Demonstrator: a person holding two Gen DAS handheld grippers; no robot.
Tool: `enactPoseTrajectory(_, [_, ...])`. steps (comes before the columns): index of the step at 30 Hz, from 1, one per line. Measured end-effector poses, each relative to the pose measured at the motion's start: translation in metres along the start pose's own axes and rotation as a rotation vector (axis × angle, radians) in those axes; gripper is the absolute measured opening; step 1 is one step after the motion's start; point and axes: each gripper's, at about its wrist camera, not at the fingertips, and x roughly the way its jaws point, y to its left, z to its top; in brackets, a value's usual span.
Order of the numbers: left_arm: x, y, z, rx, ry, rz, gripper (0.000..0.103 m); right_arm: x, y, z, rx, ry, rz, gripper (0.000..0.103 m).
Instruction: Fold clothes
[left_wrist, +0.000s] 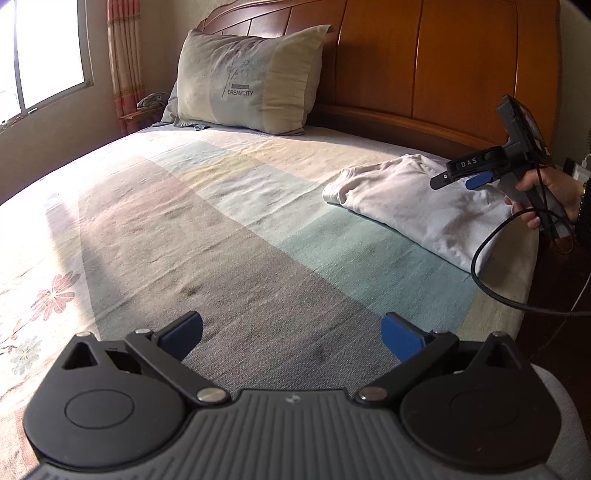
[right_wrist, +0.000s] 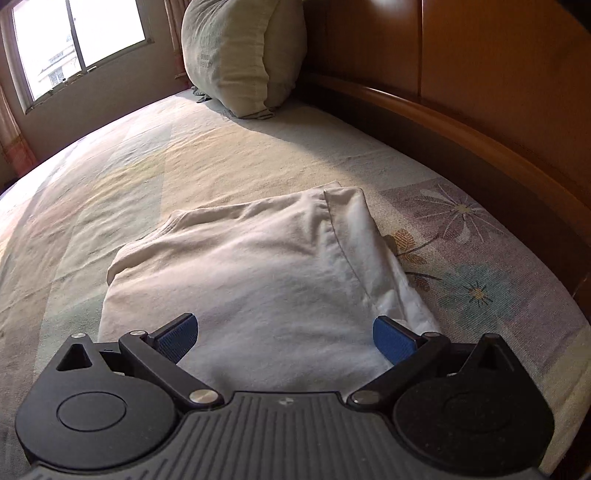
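Observation:
A white garment (left_wrist: 417, 206) lies folded into a thick rectangle near the right edge of the bed, close to the headboard. In the right wrist view the same folded garment (right_wrist: 258, 273) fills the middle, a seam running down its right side. My right gripper (right_wrist: 286, 338) hovers just above its near edge, open, blue pads spread wide with nothing between them. From the left wrist view that right gripper (left_wrist: 456, 179) is held by a hand over the garment. My left gripper (left_wrist: 291, 336) is open above bare bedsheet, well left of the garment.
The bed (left_wrist: 221, 229) has a pastel patchwork sheet with flower prints. A grey-green pillow (left_wrist: 247, 81) leans on the wooden headboard (left_wrist: 461, 62). A window (left_wrist: 48, 51) and pink curtain are at the far left. A black cable (left_wrist: 491, 291) hangs from the right gripper.

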Motion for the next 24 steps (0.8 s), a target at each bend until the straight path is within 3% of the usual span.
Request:
enactPoseTrajectory(4, [-0.004,0.000,0.000,0.013,-0.014,0.007,0.102,-0.032,0.009,-0.014,0.043,-0.075,0.102,0.103])
enactPoseTrajectory(7, [-0.007,0.000,0.002,0.008,-0.014,0.012,0.102,-0.016,0.017,-0.023,0.002,-0.002,0.083,0.103])
enactPoseTrajectory(10, [-0.016,0.001,0.001,0.026,-0.044,0.026,0.102,-0.015,0.027,-0.031,0.009,-0.003,0.055,0.103])
enactPoseTrajectory(15, [-0.014,-0.001,-0.003,0.064,-0.013,0.011,0.102,-0.032,0.063,-0.043,-0.074,-0.040,0.198,0.103])
enactPoseTrajectory(17, [-0.014,-0.004,-0.004,0.072,-0.007,0.004,0.102,-0.021,0.073,-0.051,-0.107,0.035,0.202,0.103])
enactPoseTrajectory(24, [-0.015,-0.008,-0.010,0.085,-0.004,-0.013,0.102,-0.061,0.055,-0.069,-0.001,-0.022,0.143,0.103])
